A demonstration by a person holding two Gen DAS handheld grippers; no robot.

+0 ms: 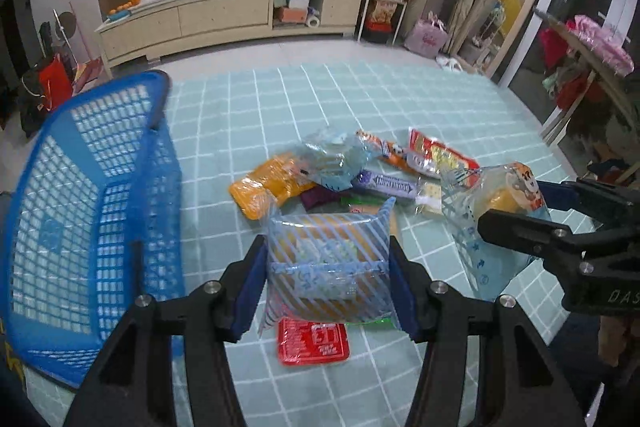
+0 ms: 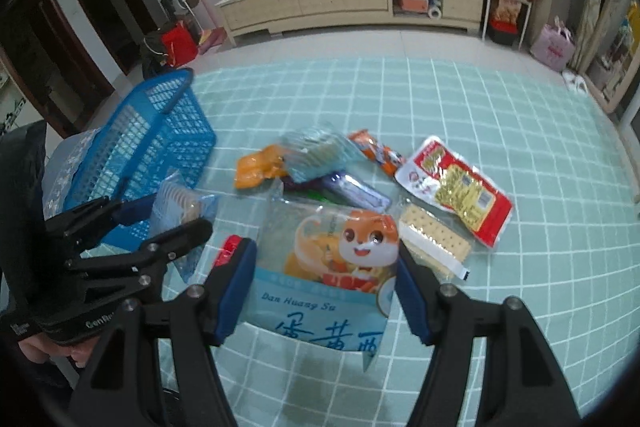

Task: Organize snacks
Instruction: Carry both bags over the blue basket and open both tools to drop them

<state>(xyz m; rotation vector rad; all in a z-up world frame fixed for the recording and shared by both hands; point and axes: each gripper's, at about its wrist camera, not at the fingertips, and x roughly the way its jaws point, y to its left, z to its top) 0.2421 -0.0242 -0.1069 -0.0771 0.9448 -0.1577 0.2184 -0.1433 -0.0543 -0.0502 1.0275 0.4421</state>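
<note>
The blue basket [image 1: 80, 211] stands at far left on the checked counter [image 1: 400, 99]. Beside it, the left tool [image 1: 328, 267] clamps a striped packet [image 1: 328, 259], lifted, long axis across the pads. Right of it, the right tool [image 2: 326, 291] grips a squirrel-print packet [image 2: 332, 267], its top pointing away. Loose snacks [image 2: 360, 179] lie beyond.

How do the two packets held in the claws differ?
The striped packet in the left gripper is smaller, with diagonal blue stripes. The cartoon packet in the right gripper is bigger, with an orange animal and printed writing. Both are see-through, bluish, and clamped between blue pads.
</note>
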